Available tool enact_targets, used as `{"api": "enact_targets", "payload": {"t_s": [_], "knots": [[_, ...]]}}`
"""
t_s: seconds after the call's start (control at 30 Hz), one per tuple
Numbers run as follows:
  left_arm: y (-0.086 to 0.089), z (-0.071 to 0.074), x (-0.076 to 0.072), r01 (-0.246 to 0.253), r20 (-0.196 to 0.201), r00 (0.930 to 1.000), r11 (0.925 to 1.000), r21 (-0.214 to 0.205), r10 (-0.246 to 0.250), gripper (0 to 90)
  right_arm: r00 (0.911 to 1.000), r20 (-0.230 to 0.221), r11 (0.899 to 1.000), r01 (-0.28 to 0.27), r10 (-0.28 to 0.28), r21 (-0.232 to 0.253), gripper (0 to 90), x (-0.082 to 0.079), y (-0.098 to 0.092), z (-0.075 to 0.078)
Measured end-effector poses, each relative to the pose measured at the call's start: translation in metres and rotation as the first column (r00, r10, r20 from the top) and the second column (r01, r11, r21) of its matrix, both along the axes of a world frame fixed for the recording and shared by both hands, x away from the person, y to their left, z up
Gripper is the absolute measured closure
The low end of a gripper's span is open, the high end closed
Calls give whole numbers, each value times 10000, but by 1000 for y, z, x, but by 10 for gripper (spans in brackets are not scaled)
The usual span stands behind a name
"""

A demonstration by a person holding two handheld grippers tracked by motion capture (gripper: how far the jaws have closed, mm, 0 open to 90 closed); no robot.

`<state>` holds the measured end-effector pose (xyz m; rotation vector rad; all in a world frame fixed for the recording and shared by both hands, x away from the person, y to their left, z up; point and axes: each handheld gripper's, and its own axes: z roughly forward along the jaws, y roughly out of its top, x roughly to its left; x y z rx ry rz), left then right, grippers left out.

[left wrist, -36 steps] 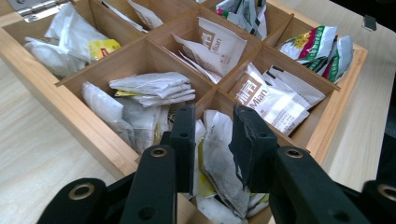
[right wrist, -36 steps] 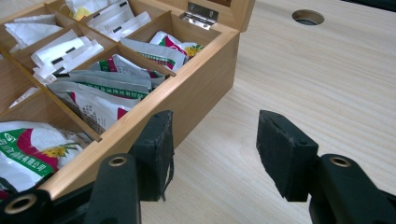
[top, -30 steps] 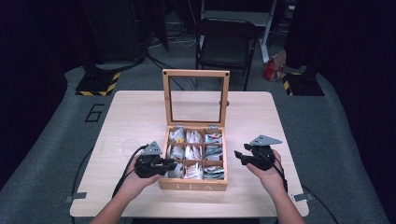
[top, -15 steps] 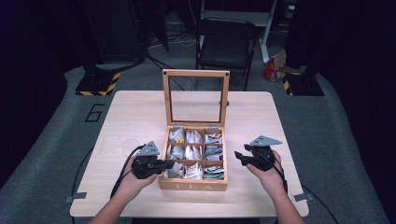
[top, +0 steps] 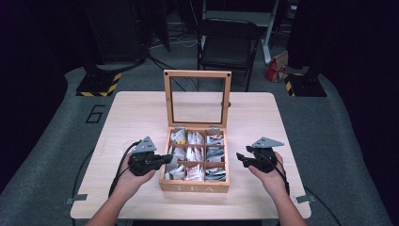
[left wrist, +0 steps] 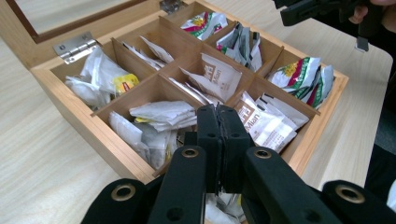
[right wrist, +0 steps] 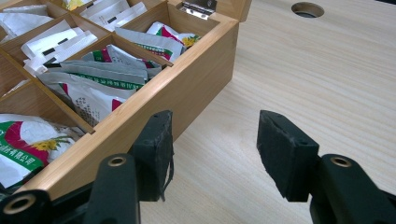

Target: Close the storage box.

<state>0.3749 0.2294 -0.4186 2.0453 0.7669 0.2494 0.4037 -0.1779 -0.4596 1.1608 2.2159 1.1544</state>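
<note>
A wooden tea box (top: 194, 186) stands open on the table, its glass lid (top: 197, 74) upright at the back. Its compartments hold white packets (left wrist: 161, 112) and green-and-red packets (left wrist: 303, 74). My left gripper (top: 168, 158) reaches over the box's left edge, above the near-left compartments. Its jaws are pressed together (left wrist: 219, 116), and I cannot tell whether a packet is pinched between them. My right gripper (top: 240, 157) hovers just right of the box. Its jaws stand apart (right wrist: 214, 140) beside the box's outer wall (right wrist: 196, 79), with only bare table between them.
The light wooden table (top: 141, 113) has a round hole (right wrist: 307, 9) behind the box on the right. A black chair (top: 228, 42) stands beyond the far edge. Bare tabletop lies on both sides of the box.
My left gripper has risen a little over the box's left side. The right gripper has stayed where it was.
</note>
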Motion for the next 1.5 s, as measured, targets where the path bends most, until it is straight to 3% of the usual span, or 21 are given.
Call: {"api": "enact_targets", "payload": {"t_s": [0.3,0.73,1.5], "knots": [[5,8,0,-218,-25,9998,9998,-41,218,892,10000,-9,10000,32,-32,38,453,0,-1,0],[30,25,9,-858,238,9960,9963,22,857,892,10000,-74,10000,60,-59,70,450,-1,-2,-2],[75,46,25,-2142,488,9757,9767,102,2135,893,9999,-121,10000,54,-53,21,446,0,0,-4]]}}
